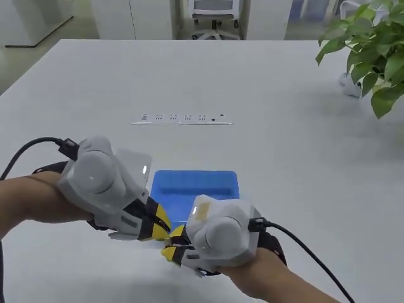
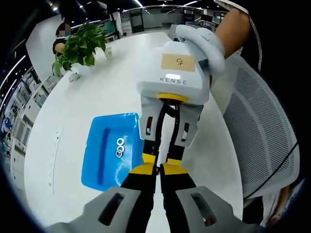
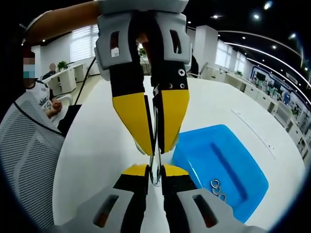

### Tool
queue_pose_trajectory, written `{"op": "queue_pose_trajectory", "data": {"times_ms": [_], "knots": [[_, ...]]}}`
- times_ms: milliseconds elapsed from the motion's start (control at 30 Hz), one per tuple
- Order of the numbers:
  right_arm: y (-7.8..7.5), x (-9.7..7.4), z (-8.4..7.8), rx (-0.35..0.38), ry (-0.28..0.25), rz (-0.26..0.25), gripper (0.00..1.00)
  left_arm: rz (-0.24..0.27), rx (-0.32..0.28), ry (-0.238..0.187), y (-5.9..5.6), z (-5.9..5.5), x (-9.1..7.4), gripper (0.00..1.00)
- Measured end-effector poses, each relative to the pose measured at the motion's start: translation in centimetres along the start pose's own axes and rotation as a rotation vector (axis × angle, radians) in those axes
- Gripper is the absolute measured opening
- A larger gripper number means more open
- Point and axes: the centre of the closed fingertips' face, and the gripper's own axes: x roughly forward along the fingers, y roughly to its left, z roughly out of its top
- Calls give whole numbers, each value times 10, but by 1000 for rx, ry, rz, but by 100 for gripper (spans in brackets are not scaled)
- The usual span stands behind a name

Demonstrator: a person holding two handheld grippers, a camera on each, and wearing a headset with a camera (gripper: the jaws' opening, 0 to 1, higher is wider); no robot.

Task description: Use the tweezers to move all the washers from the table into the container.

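The washers (image 2: 120, 148) lie together in the blue container (image 2: 97, 160), which sits on the white table (image 1: 252, 95) just beyond my two grippers. The tweezers (image 3: 155, 162) are pinched from both ends. My left gripper (image 3: 156, 145) and my right gripper (image 3: 155, 172) meet tip to tip, jaws narrow around them, near the container's right near corner.

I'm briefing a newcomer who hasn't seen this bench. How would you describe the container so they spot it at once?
On the white table, look between the socket strip and the left claw and right claw. The container is the shallow rectangular tray there, the only bright blue thing, with washers inside.
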Motion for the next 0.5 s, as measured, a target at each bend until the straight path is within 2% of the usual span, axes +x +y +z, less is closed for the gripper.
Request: {"op": "queue_pose_trajectory", "data": {"times_ms": [333,500], "knots": [[0,0,2,-2,-8,2,12,-3,-2,-5,-1,3,0,7],[3,1,-3,-4,4,7,12,-10,-2,9,-2,-1,3,7]]}}
